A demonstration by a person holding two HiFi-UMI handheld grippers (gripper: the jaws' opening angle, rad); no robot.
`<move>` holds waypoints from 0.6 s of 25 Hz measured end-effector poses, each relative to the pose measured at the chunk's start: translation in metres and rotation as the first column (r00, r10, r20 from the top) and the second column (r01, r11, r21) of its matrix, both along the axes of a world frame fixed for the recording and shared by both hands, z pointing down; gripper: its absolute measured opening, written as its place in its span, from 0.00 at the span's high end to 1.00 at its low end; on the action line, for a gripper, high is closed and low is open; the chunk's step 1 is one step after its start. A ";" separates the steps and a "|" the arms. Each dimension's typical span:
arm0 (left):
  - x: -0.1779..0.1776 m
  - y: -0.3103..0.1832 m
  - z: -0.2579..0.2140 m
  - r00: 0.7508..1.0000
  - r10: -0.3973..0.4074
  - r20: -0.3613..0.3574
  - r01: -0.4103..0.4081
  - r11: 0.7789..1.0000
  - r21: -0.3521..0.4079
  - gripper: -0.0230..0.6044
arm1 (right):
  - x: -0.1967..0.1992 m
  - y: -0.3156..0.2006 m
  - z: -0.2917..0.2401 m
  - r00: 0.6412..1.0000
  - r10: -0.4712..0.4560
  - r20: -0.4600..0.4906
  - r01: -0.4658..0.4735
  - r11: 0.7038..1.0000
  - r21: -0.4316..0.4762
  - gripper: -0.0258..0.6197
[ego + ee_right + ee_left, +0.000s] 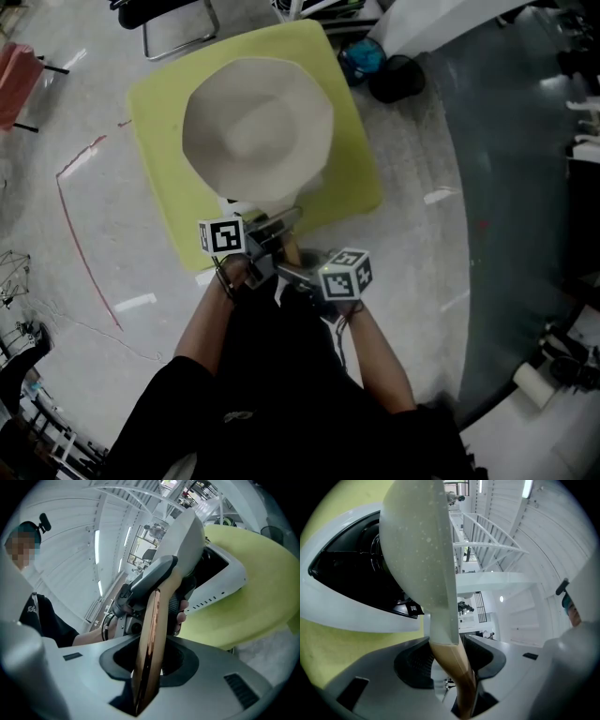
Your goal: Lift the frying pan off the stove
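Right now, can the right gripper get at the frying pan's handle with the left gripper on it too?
Yes, it seems so: the handle stands between the right gripper's jaws, pads against it. The left gripper clamps farther up, nearer the pan, which leaves the handle's tail end free.

Bright, even light from ceiling strip lights [98,541] fell on the frying pan [258,131], leaving soft shading on its pale surface and no hard shadow. Glare patches marked the floor [441,197] either side of the pan. Both gripper views curved strongly toward black corners, and the pan's near end was soft.
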State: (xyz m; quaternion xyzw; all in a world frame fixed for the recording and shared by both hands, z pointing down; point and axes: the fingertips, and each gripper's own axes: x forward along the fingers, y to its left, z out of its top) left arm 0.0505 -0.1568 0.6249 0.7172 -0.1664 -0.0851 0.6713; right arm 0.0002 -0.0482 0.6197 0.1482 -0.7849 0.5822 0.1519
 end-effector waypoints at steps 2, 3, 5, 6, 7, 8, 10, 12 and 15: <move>-0.006 0.004 0.003 1.000 0.005 0.017 -0.005 1.000 -0.016 0.59 | -0.009 0.004 0.000 0.999 -0.031 0.022 0.031 0.999 -0.017 0.80; -0.007 0.004 0.004 1.000 0.009 0.022 -0.009 1.000 -0.021 0.59 | -0.012 0.004 0.001 0.999 -0.048 0.020 0.048 0.999 -0.014 0.80; -0.008 0.002 0.004 1.000 0.018 0.025 -0.017 1.000 -0.015 0.59 | -0.016 0.004 0.005 0.997 -0.078 0.003 0.078 0.997 -0.001 0.80; -0.008 0.001 0.004 0.999 0.023 0.026 -0.023 1.000 0.001 0.59 | -0.018 0.005 0.007 0.996 -0.087 -0.001 0.087 0.996 0.000 0.80; -0.008 0.002 0.004 0.999 0.030 0.028 -0.030 0.999 0.013 0.59 | -0.019 0.006 0.008 0.996 -0.091 0.001 0.091 0.996 -0.002 0.80; -0.007 0.003 0.004 0.999 0.034 0.030 -0.035 0.999 0.012 0.59 | -0.019 0.007 0.009 0.996 -0.093 0.005 0.093 0.996 -0.007 0.80; -0.005 0.006 0.007 0.999 0.037 0.027 -0.036 0.999 -0.016 0.59 | -0.018 0.008 0.008 0.996 -0.091 0.009 0.091 0.996 -0.016 0.81; -0.004 0.011 0.003 0.999 0.035 0.026 -0.035 0.999 -0.018 0.59 | -0.016 0.012 0.004 0.996 -0.090 0.008 0.090 0.996 -0.014 0.81; -0.001 0.020 -0.003 0.999 0.027 0.031 -0.026 1.000 -0.008 0.59 | -0.012 0.023 -0.004 0.995 -0.100 -0.005 0.100 0.995 0.005 0.80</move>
